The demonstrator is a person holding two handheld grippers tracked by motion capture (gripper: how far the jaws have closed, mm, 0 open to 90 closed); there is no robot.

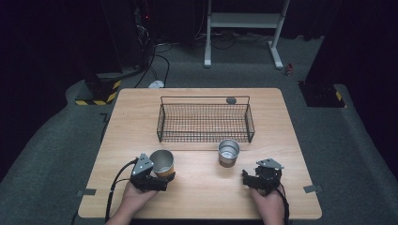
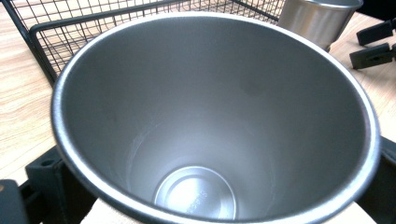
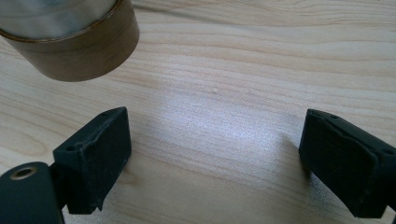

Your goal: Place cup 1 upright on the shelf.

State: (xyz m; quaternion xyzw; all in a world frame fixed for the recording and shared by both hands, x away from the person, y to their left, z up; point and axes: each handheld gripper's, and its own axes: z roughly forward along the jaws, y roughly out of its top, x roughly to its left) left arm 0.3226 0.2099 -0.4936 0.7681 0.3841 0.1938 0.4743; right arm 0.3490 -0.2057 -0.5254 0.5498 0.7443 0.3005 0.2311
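Left hand-held gripper (image 1: 157, 180) sits at the near-left of the bench (image 1: 197, 197) with its jaws set on either side of a steel cup (image 1: 162, 162). In the left gripper view the cup (image 2: 215, 121) stands between the two black jaws, mouth toward the camera, empty, its bottom visible. The jaws appear closed against its lower wall, though the contact points are covered by the rim.

Right hand-held gripper (image 1: 248, 180) rests near the near-right of the bench, jaws spread wide with bare wood between them in the right gripper view (image 3: 215, 154). It holds nothing.

A second steel cup (image 1: 228, 153), with a brown band at its base, stands upright ahead of the right hand-held gripper and somewhat to its left, apart from it. In the right gripper view its base (image 3: 74, 46) lies beyond and left of the left jaw, so a grasp would probably require a forward and leftward shift. The right hand is the nearer one to this cup.

Behind both cups a wire basket (image 1: 205, 136) runs with its long axis across the bench. It appears empty. A small dark round object (image 1: 231, 100) sits at its far rim; whether it is on the rim or on the bench behind cannot be told.
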